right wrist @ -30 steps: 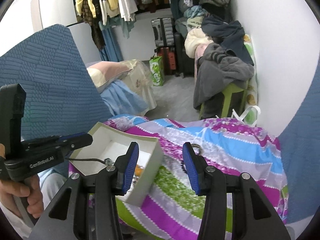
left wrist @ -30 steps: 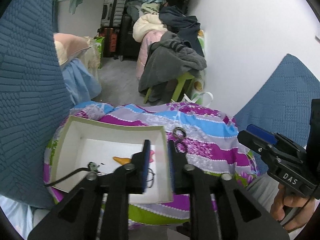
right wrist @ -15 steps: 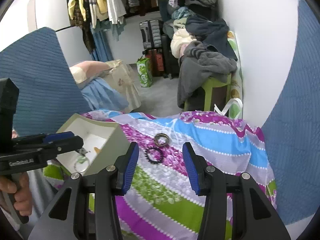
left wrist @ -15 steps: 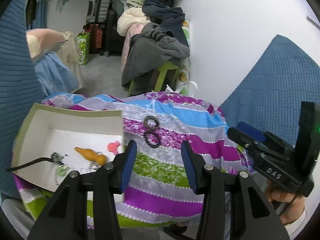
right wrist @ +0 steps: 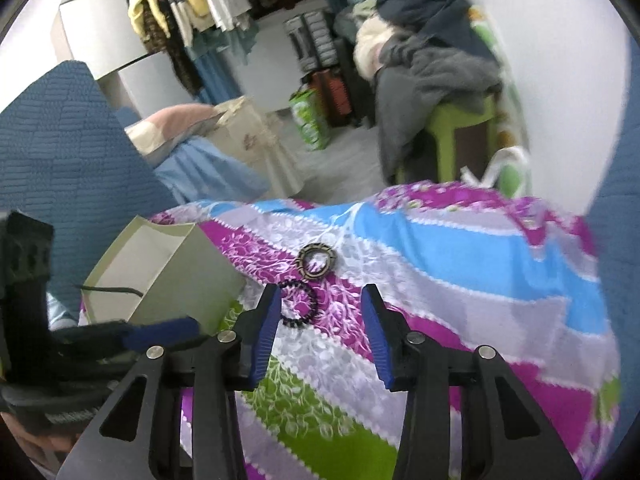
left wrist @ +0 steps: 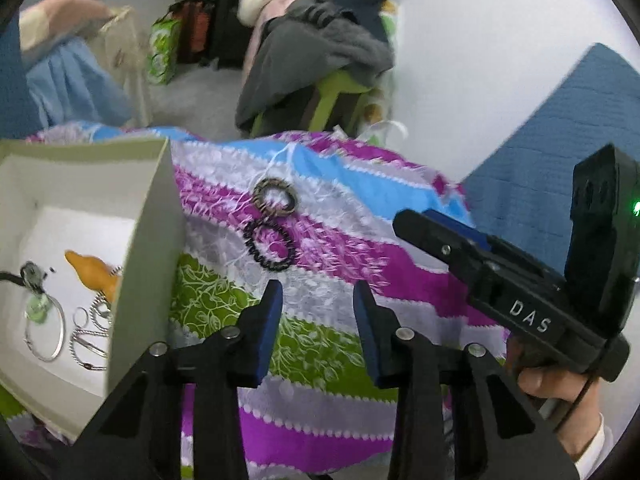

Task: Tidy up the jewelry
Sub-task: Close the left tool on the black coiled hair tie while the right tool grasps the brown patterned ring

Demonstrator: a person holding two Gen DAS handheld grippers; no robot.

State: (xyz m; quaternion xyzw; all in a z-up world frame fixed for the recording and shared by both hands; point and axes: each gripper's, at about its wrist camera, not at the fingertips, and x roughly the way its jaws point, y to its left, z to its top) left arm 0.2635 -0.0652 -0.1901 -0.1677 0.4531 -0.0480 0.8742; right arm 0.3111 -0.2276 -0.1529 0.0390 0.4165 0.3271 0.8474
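**Jaws apart and empty over two bracelets on the striped cloth**

Both jaws stand parted with nothing between them, and both have just been closing a little. At the left of the left wrist view, the pale box (left wrist: 154, 240) sits on the floral striped cloth (left wrist: 320, 340), holding silver rings (left wrist: 44, 332), a green-stoned piece and an orange piece (left wrist: 94, 274). Right of the box, in the middle of the frame, the brown bracelet (left wrist: 275, 200) lies touching the black beaded bracelet (left wrist: 270, 246) below it. The left gripper (left wrist: 318, 308) hangs just beneath them at lower centre. Farther right, the right gripper (left wrist: 460, 240) points in from the edge, held by a hand (left wrist: 556, 384). In the right wrist view, the black bracelet sits beside the left blue pad.
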